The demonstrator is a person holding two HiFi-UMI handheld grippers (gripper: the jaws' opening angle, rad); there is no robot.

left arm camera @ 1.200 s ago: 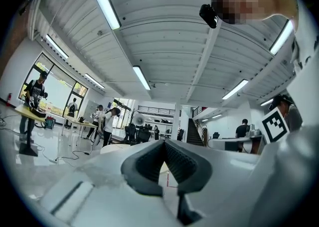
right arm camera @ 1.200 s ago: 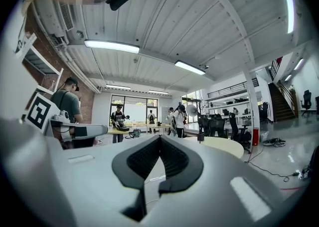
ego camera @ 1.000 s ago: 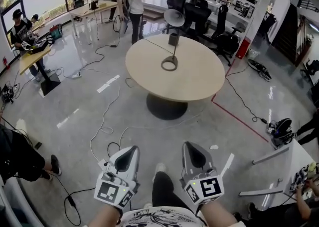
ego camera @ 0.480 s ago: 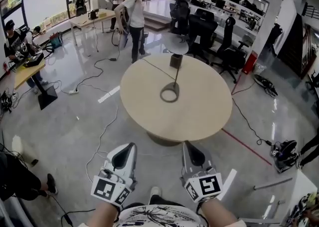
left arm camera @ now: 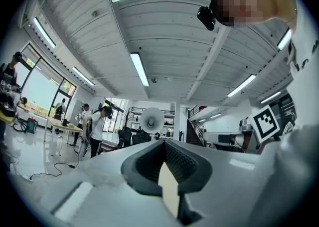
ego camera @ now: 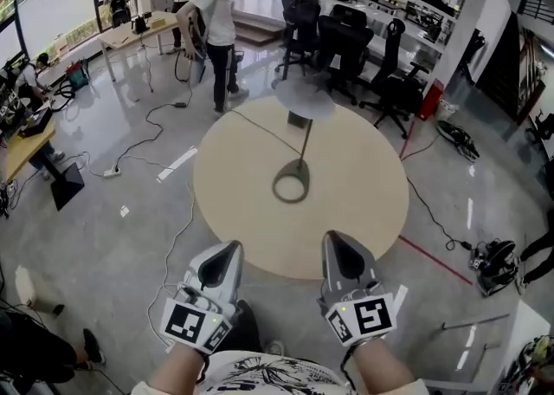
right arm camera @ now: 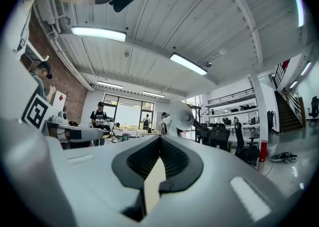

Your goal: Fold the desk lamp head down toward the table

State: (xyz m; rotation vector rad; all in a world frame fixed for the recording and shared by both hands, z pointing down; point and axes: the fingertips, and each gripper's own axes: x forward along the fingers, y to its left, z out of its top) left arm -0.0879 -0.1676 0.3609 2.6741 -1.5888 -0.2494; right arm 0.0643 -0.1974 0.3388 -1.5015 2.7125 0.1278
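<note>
The desk lamp stands up tall near the middle of the round worktop. Its ring foot lies flat at the middle; a thin stem goes up from it; its round head sits high over the far half and is not folded down. A thin dark cord runs from under the head to the far left edge.

The lamp is well ahead of both grippers and touches neither one. The left gripper shows at the near edge of the worktop, a bit left of the lamp; its jaws are pressed together with nothing between them. The right gripper shows at the near edge too, a bit right of the lamp; its jaws are closed tight and hold nothing. In each gripper view the head looks small and far away, just above the closed tip.

A second ago both grippers were over the gray floor, well short of the worktop; now their tips are at its near edge. The worktop and the lamp look bigger and closer; the lamp stands the same way as before; the jaws were closed then too.

Black chairs stand past the far edge; a person stands past the far left edge; cables lie on the floor; a red line runs on the floor off the right edge.
</note>
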